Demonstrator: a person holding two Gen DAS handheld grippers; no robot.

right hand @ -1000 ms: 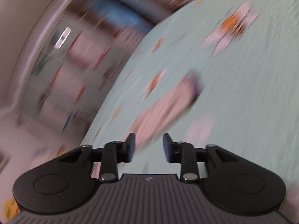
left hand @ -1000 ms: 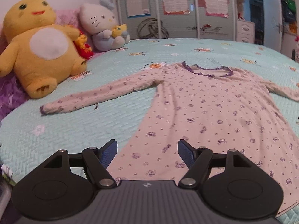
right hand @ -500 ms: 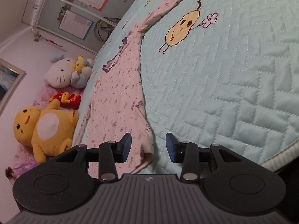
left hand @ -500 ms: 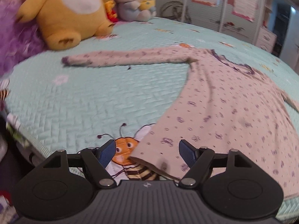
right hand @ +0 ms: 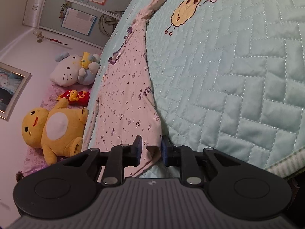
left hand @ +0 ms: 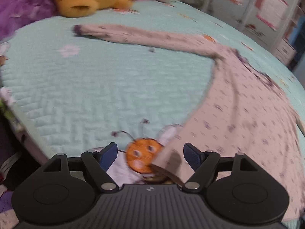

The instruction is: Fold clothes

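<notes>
A pale pink long-sleeved shirt (left hand: 238, 114) with small purple prints lies flat on the mint quilted bed (left hand: 95, 87), one sleeve (left hand: 143, 36) stretched out to the left. My left gripper (left hand: 150, 154) hovers low over the shirt's near hem corner. Its jaws stand wide and are opening, and the corner lies between them, close to the right finger and untouched. In the right wrist view the same shirt (right hand: 125, 95) runs away from me. My right gripper (right hand: 150, 148) straddles the other hem corner; its jaws are closing, with a bunched fold of fabric between the pads and a small gap on the left.
A big yellow plush (right hand: 55, 127) and a white cat plush (right hand: 70, 72) sit at the head of the bed on a purple cover. The bed's edge (right hand: 286, 164) runs just beside my right gripper. A bee print (left hand: 142, 157) lies under the left jaws. Cupboards with posters (left hand: 266, 13) stand behind.
The left gripper has swung left and dropped toward the hem corner by the bee print. The right gripper has come down onto the other corner and narrowed around the fabric.
</notes>
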